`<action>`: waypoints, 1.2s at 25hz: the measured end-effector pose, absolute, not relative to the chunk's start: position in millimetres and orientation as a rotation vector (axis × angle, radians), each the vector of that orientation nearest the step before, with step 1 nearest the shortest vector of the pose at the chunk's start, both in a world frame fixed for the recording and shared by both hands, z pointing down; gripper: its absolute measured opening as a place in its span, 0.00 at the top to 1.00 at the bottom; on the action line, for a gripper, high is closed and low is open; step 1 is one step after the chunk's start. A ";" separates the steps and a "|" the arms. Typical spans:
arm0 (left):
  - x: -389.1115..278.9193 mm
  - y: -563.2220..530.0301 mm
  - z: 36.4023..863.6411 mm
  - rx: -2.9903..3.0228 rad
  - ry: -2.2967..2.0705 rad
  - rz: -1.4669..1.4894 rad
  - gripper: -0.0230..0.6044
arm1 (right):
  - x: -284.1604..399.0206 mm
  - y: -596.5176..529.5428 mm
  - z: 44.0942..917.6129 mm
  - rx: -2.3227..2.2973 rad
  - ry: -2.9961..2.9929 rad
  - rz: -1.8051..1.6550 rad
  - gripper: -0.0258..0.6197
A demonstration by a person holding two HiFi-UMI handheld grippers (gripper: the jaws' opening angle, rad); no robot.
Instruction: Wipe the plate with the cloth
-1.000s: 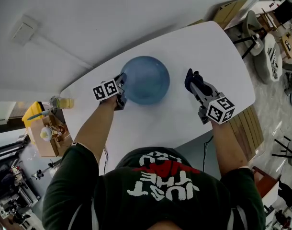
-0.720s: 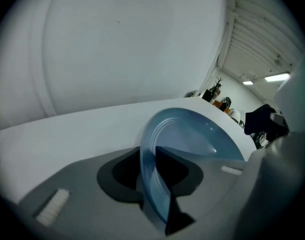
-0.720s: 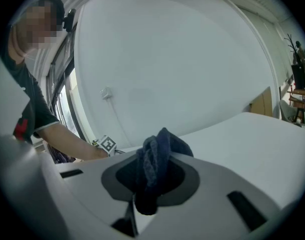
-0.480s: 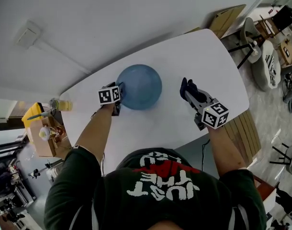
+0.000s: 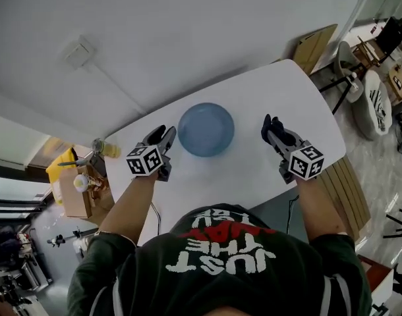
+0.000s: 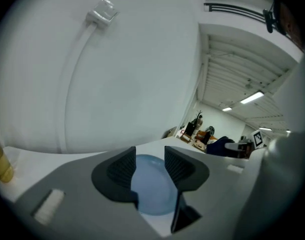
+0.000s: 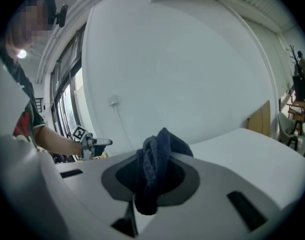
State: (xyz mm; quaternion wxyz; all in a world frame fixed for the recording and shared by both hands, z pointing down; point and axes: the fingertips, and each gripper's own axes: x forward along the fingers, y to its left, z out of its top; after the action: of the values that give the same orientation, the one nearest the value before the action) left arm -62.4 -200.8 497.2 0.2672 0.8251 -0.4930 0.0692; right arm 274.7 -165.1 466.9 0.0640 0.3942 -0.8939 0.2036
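Head view puts the blue plate [image 5: 206, 130] at the frame's centre, flat on the white table [image 5: 254, 91] and touched by neither tool. The dark cloth [image 5: 273, 128] sits right of it, bunched between the jaws of the right gripper [image 5: 272, 125]. In the right gripper view the jaws are clenched on the cloth [image 7: 153, 171], whose folds bulge above and hang below the pads.

The left gripper [image 5: 165, 132] is just left of the plate, apart from its rim. In the left gripper view its jaws stand wide apart, having just been opening, and they grasp nothing. The plate [image 6: 151, 191] shows through the gap, lying on the table beyond the tips.

Each gripper carries a marker cube [image 5: 145, 160] toward the lower part of the frame. A bottle of yellow liquid [image 5: 103, 149] stands at the table's left end. A white wall box [image 5: 78, 51] with a cable is at upper left.
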 end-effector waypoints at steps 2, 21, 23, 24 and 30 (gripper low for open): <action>-62.1 -186.1 471.6 2.296 -1.294 0.139 0.69 | 269.3 -156.0 454.4 1.230 -2.693 0.583 0.90; -125.2 -63.2 380.5 2.522 -1.196 -0.071 0.95 | 214.1 -56.0 384.2 1.506 -2.557 0.469 0.90; -125.4 -62.6 377.8 2.526 -1.196 -0.080 0.95 | 213.6 -56.5 381.3 1.514 -2.567 0.478 0.90; -124.9 -62.2 377.0 2.527 -1.193 -0.081 0.95 | 212.4 -56.5 380.0 1.513 -2.574 0.481 0.90; -118.1 -55.1 376.4 2.538 -1.173 -0.072 0.95 | 205.4 -52.8 381.4 1.484 -2.559 0.442 0.90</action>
State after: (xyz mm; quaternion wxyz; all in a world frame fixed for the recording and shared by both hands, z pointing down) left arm -118.1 -55.1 376.4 0.1714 0.8940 -0.4131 -0.0254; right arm 205.4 -52.8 381.4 0.0753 0.4947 -0.8532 0.1473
